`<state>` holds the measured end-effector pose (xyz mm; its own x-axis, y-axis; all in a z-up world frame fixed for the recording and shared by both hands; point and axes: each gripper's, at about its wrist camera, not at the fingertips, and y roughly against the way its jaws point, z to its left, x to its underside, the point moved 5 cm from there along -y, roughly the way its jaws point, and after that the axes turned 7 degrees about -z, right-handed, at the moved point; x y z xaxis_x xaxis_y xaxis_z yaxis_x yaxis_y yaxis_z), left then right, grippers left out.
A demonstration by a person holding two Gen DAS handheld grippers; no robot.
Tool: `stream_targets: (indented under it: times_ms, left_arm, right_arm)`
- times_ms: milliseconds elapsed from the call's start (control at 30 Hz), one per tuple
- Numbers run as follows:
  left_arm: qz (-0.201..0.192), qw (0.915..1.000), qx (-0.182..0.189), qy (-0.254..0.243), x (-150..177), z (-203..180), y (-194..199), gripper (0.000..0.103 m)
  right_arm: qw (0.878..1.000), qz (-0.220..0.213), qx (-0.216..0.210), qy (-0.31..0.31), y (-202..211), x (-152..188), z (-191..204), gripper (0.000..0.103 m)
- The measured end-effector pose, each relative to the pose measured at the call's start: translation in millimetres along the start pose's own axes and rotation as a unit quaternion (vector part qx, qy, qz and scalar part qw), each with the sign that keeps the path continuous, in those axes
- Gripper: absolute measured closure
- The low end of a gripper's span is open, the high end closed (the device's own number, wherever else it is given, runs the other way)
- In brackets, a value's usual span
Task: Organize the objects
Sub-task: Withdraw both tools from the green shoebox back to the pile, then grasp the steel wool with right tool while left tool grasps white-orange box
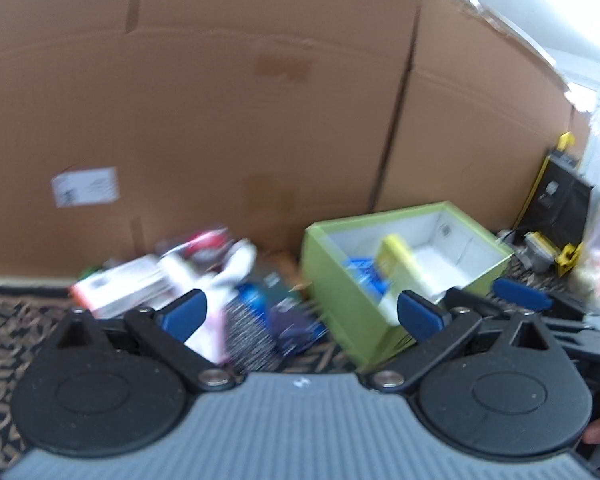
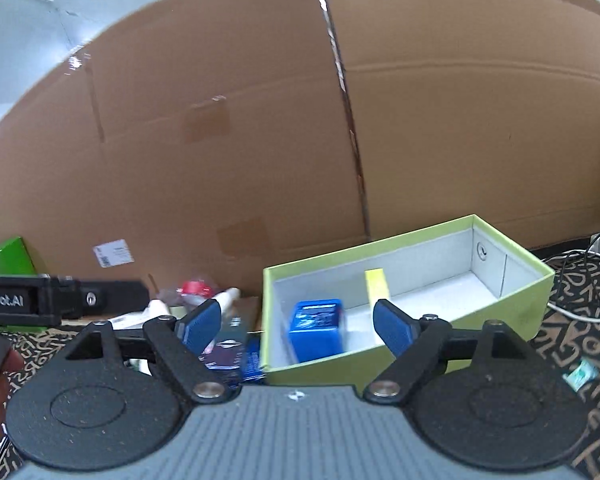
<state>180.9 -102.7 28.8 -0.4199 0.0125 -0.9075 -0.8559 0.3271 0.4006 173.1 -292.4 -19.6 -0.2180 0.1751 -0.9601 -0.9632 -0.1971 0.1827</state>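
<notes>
A green box with a white inside (image 2: 512, 300) sits on the patterned rug; it also shows in the left wrist view (image 1: 336, 280). In it stand a blue box (image 2: 318, 330) and a yellow box (image 2: 377, 282). Left of it lies a blurred pile of loose items: a white and orange box (image 1: 120, 290), a white tube (image 1: 240, 262), a red-capped item (image 2: 194, 289) and dark blue packets (image 1: 294, 326). My left gripper (image 1: 302, 314) is open and empty above the pile. My right gripper (image 2: 298, 326) is open and empty in front of the green box.
A tall cardboard wall (image 2: 260, 140) stands close behind everything. A black and yellow device (image 1: 560, 196) and cables (image 2: 580, 308) lie to the right. A green object (image 2: 4, 258) is at far left. The other gripper's body (image 2: 40, 300) reaches in from the left.
</notes>
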Motion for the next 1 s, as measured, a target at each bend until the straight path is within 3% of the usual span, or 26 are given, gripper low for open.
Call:
stream_targets:
  times_ms: [133, 300, 533, 700, 933, 1000]
  left_arm:
    - [0.018, 0.9991, -0.035, 0.014, 31.3, 32.1, 11.1, 0.0]
    - [0.044, 0.9952, -0.075, 0.046, 66.4, 73.6, 14.1, 0.0]
    - [0.068, 0.9905, -0.105, 0.057, 87.9, 112.8, 8.6, 0.0]
    - [0.081, 0.9891, -0.104, 0.065, 90.9, 130.6, 0.0, 0.0]
    - [0.081, 0.9893, -0.095, 0.076, 80.6, 140.7, -21.8, 0.0]
    - [0.077, 0.9889, -0.099, 0.08, 74.3, 143.4, -30.0, 0.0]
  right_arm:
    - [1.0, -0.002, -0.011, 0.011, 14.0, 20.2, 23.8, 0.014]
    - [0.998, 0.044, -0.048, 0.006, 7.8, 59.8, 58.2, 0.014]
    - [0.987, 0.117, -0.094, 0.063, -23.9, 105.1, 111.3, 0.015]
    - [0.985, 0.133, -0.083, 0.069, -50.3, 113.2, 126.5, 0.018]
    - [0.986, 0.117, -0.048, 0.104, -90.4, 111.3, 138.1, 0.036]
    - [0.987, 0.11, -0.043, 0.113, -100.3, 107.7, 140.3, 0.036]
